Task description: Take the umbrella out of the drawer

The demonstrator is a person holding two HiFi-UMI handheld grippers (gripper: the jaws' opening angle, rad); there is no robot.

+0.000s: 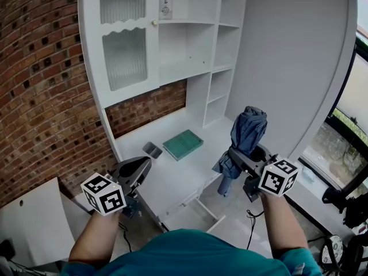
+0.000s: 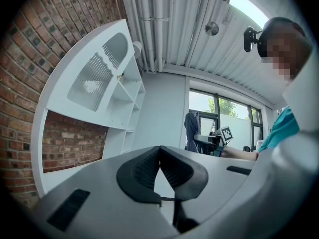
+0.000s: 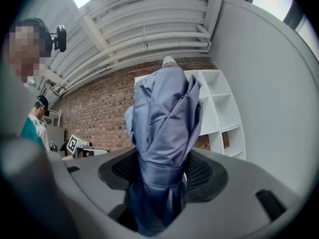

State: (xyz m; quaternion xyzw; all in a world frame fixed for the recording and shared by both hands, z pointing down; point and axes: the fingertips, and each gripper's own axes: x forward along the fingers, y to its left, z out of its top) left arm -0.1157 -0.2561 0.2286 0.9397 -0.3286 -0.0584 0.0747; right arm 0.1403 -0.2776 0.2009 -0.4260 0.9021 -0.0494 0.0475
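— What's nearest to you?

— My right gripper [image 3: 162,176]. Its black ribbed pads are clamped on the folded umbrella [image 3: 164,118], right at the strap band. That is the narrowest, firmest part of the bundle, which I think is why the grip sits there. Higher up the cloth is loose and would probably slide.

— And where is the umbrella relative to the drawer?

— Out of it. It stands nearly upright in my grip over the right end of the desk. The open drawer [image 1: 210,210] is lower and to the left in the head view, not touching it. I'd say upright suits a long bundle, since it can clear the drawer's walls without snagging.

— What is it like as a thing?

— Soft blue-grey fabric, crumpled into slack pleats, with a pale cap on top. The lower end hangs under the jaws, and I can't make out the handle.

— Your other side?

— The left gripper [image 2: 159,171] hangs by the desk's front edge. Its jaws are pressed together at the tips with nothing between them, so it looks idle to me.

— And around you?

— A smooth white desk [image 1: 172,180] with a green mat [image 1: 183,144] and a small grey tray [image 1: 152,149] on it, both well apart from the umbrella. Above is white shelving with a ribbed glass door [image 1: 123,56], and rough red brick behind.
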